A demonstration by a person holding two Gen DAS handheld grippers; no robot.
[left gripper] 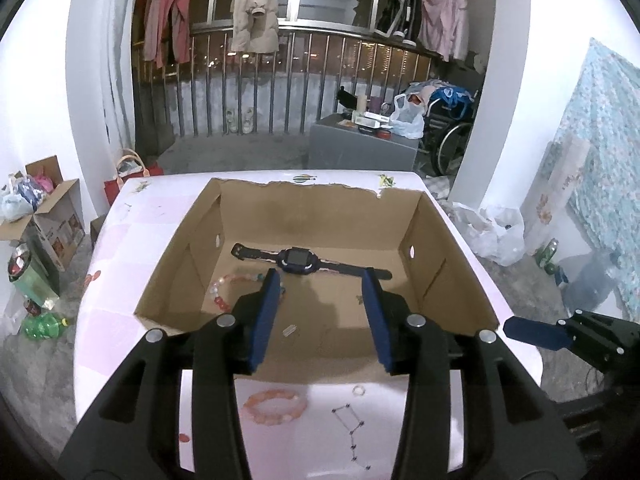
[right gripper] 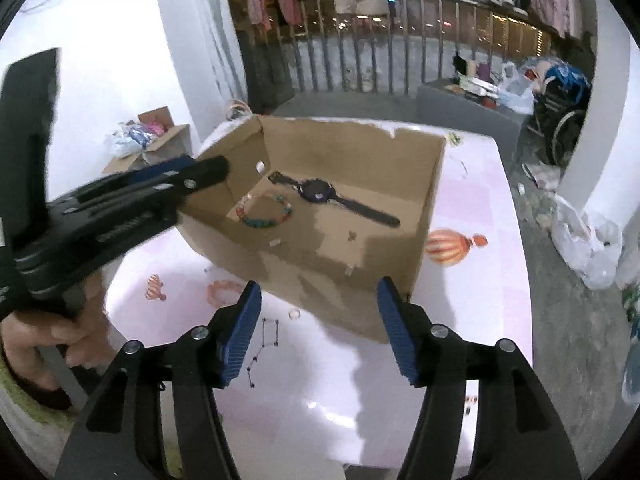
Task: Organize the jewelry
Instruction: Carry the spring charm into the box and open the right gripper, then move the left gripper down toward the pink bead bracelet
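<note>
- Your left gripper [left gripper: 322, 286] tilts down over the cardboard box [left gripper: 448, 240], ribbed blue pads apart, empty.
- Your right gripper [right gripper: 320, 292] gapes wide, empty.
- Dark watch [left gripper: 298, 260] and beaded bracelet [right gripper: 264, 210] lie inside; pink bracelet [left gripper: 276, 404] outside.

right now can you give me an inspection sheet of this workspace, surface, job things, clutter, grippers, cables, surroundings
surface: pale pink table with printed balloons and a dotted constellation figure
job's things: open cardboard box holds a dark watch lying flat and a multicoloured bead bracelet; pink bead bracelet and small ring lie on the table outside the box
clutter: small scraps on the box floor, too small to identify
grippers: left gripper open, empty, over the box's near edge; right gripper open, empty, by the box's near corner
cables: nothing seen
surroundings: hanging clothes, balcony railing, wheelchair, plastic bags, an open carton on the floor
</note>
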